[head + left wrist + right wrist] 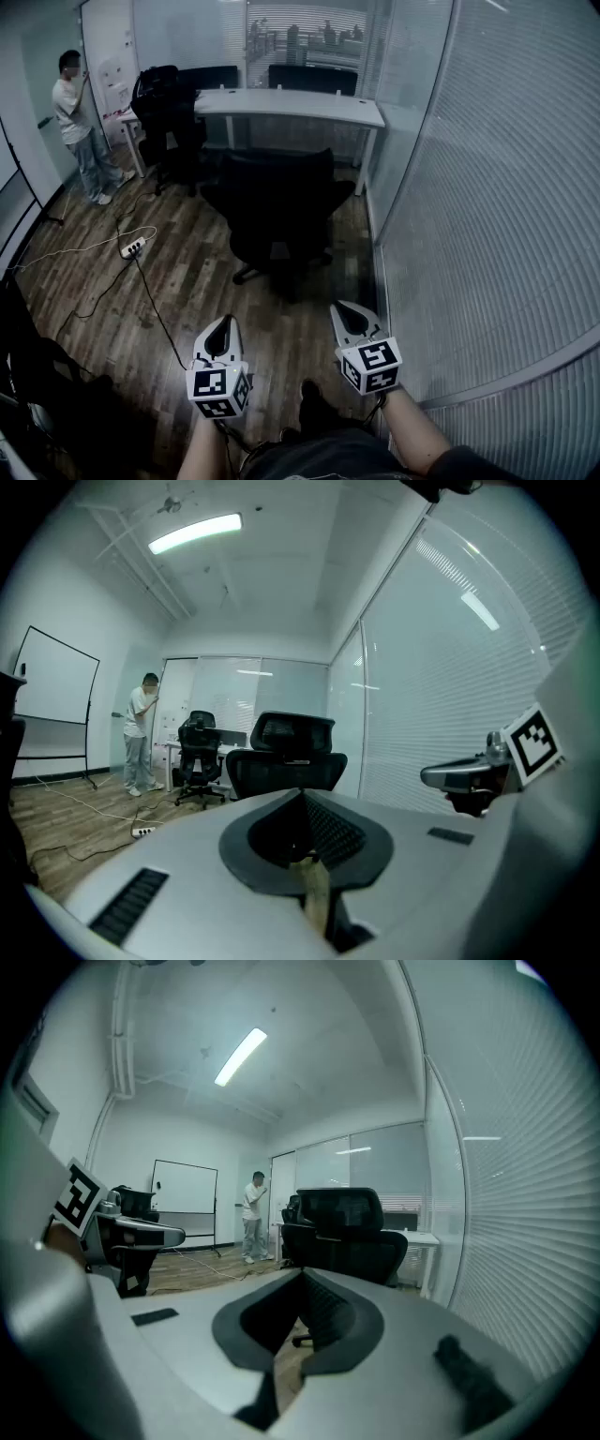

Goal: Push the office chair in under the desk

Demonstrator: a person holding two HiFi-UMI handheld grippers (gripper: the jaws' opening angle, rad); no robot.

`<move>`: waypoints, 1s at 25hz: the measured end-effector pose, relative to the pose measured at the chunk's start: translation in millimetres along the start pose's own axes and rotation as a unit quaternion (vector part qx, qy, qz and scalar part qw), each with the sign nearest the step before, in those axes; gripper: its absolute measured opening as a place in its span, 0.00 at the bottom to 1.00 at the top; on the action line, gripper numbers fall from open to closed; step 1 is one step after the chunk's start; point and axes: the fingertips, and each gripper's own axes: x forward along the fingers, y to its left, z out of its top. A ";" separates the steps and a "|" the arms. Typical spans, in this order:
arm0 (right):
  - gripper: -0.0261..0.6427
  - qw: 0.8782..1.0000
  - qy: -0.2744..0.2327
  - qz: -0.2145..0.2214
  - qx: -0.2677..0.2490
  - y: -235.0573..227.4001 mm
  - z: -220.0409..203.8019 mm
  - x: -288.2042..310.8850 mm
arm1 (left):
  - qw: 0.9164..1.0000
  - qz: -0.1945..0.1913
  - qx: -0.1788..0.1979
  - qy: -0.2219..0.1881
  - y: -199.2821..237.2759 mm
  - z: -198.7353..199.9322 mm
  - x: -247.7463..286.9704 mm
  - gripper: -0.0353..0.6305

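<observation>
A black mesh office chair (277, 202) stands on the wood floor, pulled out from the white desk (291, 105) and with its back toward me. It shows in the left gripper view as the chair (286, 761) and in the right gripper view as the chair (345, 1232). My left gripper (223, 327) and my right gripper (345, 311) hang side by side well short of the chair, both shut and holding nothing. The left gripper (302, 794) and the right gripper (302, 1275) point toward the chair's back.
A second black chair (167, 117) stands at the desk's left end. A person (77, 127) stands at far left by a whiteboard (52, 682). A power strip (133, 247) and cables lie on the floor. A glass wall with blinds (487, 206) runs along the right.
</observation>
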 end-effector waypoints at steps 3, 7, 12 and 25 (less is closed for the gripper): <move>0.07 1.000 -0.006 0.006 -0.011 -0.2 4.9 6.2 | 1.000 -0.001 0.003 -0.006 -0.2 3.8 4.4 0.08; 0.07 1.000 -0.008 0.013 -0.008 1.2 5.7 7.1 | 1.000 -0.012 -0.004 -0.021 -3.5 9.7 3.6 0.08; 0.07 1.000 -0.014 0.010 -0.001 -0.9 10.2 5.9 | 1.000 -0.015 0.008 -0.017 -6.4 9.8 -1.0 0.08; 0.08 0.998 -0.016 -0.039 -0.036 -15.1 0.1 -14.7 | 1.000 -0.001 0.025 -0.010 -1.0 -0.1 -13.2 0.08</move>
